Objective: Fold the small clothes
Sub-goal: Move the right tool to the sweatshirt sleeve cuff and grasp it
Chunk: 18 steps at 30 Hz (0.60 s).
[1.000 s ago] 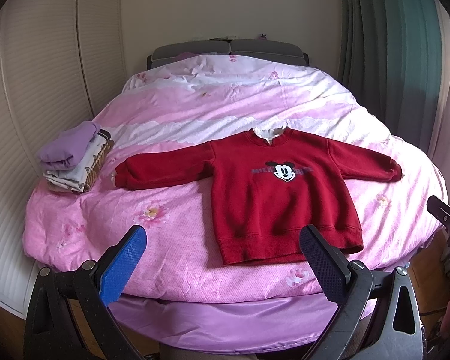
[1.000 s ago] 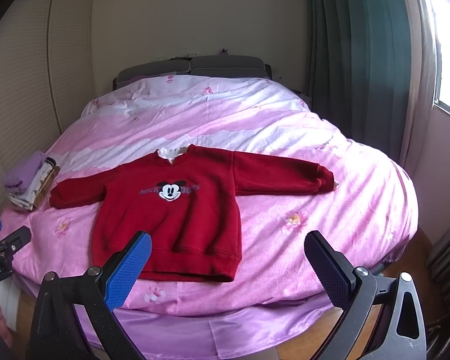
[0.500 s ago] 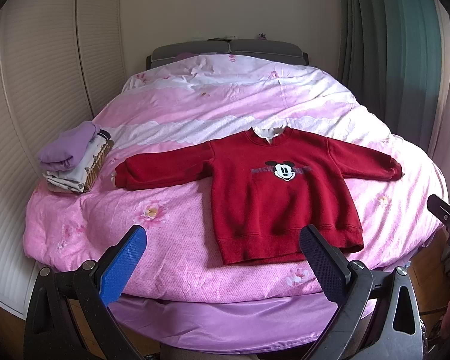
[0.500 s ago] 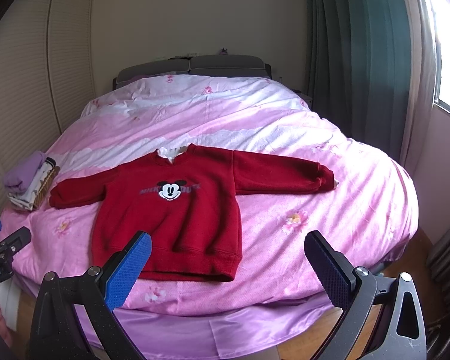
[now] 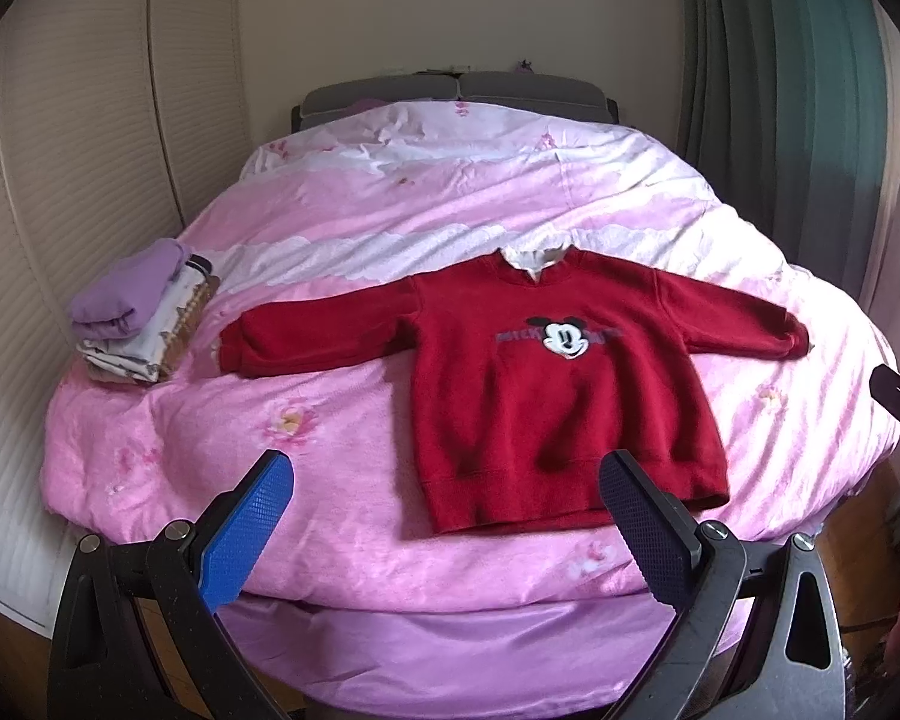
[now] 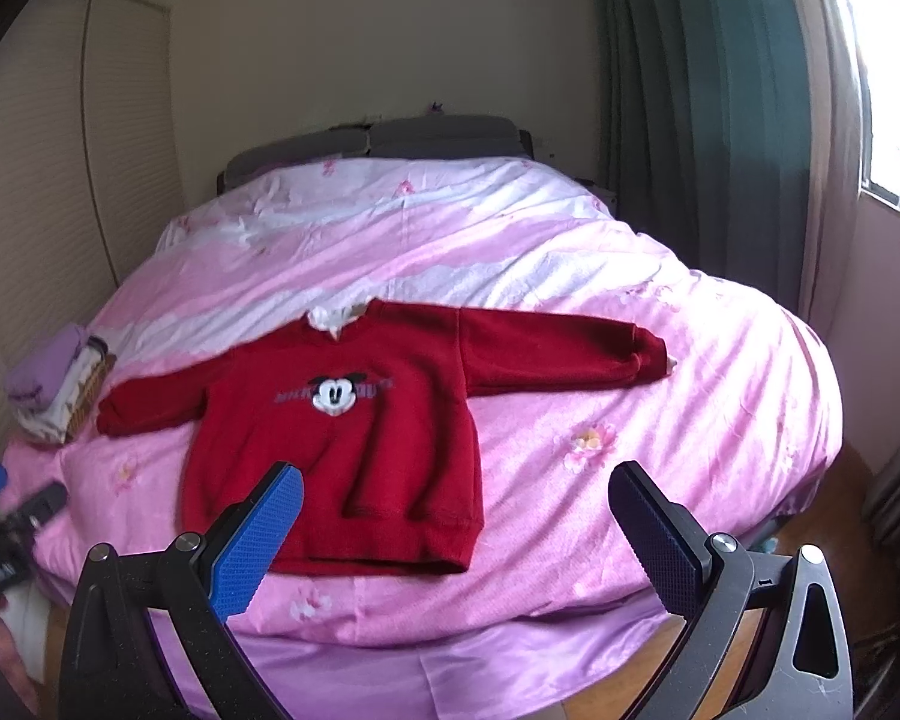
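Observation:
A small red sweatshirt with a Mickey Mouse face lies flat, front up, both sleeves spread, on a pink quilted bed; it also shows in the right wrist view. My left gripper is open and empty, held above the bed's near edge in front of the sweatshirt's hem. My right gripper is open and empty, held above the near edge over the hem's right part. Neither gripper touches the cloth.
A stack of folded clothes with a purple piece on top sits at the bed's left edge, also in the right wrist view. A grey headboard stands at the far end. Green curtains hang at the right, a pale wardrobe at the left.
The right gripper has shifted a little and its view is now slightly tilted and higher. The left gripper and the sweatshirt have not visibly moved.

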Motion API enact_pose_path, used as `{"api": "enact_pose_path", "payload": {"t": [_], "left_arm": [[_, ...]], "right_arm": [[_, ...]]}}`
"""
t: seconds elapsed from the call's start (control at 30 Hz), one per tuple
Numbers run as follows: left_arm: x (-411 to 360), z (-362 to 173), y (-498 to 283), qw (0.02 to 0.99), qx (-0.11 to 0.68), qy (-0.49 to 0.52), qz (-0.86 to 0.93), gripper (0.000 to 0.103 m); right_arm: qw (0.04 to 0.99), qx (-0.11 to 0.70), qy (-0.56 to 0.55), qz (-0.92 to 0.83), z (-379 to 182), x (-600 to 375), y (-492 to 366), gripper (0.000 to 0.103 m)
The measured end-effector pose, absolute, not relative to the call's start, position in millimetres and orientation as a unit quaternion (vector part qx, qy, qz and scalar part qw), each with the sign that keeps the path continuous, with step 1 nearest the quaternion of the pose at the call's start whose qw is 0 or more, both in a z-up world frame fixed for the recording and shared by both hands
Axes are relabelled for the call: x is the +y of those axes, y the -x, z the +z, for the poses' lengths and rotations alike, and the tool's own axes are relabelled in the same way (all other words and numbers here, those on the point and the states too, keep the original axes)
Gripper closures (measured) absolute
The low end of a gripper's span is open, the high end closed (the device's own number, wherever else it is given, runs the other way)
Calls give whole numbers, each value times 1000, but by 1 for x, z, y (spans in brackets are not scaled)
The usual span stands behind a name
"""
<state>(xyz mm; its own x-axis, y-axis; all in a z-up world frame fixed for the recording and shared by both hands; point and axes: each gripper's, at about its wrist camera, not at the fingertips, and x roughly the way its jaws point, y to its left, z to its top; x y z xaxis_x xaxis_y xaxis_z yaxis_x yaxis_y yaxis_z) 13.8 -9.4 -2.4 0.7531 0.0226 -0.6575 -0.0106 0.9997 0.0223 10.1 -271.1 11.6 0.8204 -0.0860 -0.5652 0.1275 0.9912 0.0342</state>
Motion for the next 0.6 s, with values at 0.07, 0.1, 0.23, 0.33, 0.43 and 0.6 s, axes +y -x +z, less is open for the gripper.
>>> {"api": "enact_pose_path", "payload": {"t": [0.07, 0.1, 0.23, 0.33, 0.43, 0.6], "left_arm": [[-20, -3, -24, 936, 351, -10, 6, 0], [-25, -3, -30, 936, 353, -13, 2, 0], [-54, -4, -56, 937, 349, -16, -10, 0], [-80, -4, -76, 943, 332, -19, -6, 0], [-112, -6, -97, 951, 308, -16, -3, 0], [-174, -17, -136, 950, 310, -30, -31, 0]], "right_arm": [[956, 287, -31, -59, 15, -275, -13, 0], [957, 282, -26, -65, 17, -280, -15, 0], [959, 269, -33, -78, 19, -304, -28, 0], [962, 254, -42, -96, 19, -329, -40, 0], [962, 246, -52, -110, 15, -362, -57, 0], [960, 244, -64, -118, 4, -409, -88, 0]]}}
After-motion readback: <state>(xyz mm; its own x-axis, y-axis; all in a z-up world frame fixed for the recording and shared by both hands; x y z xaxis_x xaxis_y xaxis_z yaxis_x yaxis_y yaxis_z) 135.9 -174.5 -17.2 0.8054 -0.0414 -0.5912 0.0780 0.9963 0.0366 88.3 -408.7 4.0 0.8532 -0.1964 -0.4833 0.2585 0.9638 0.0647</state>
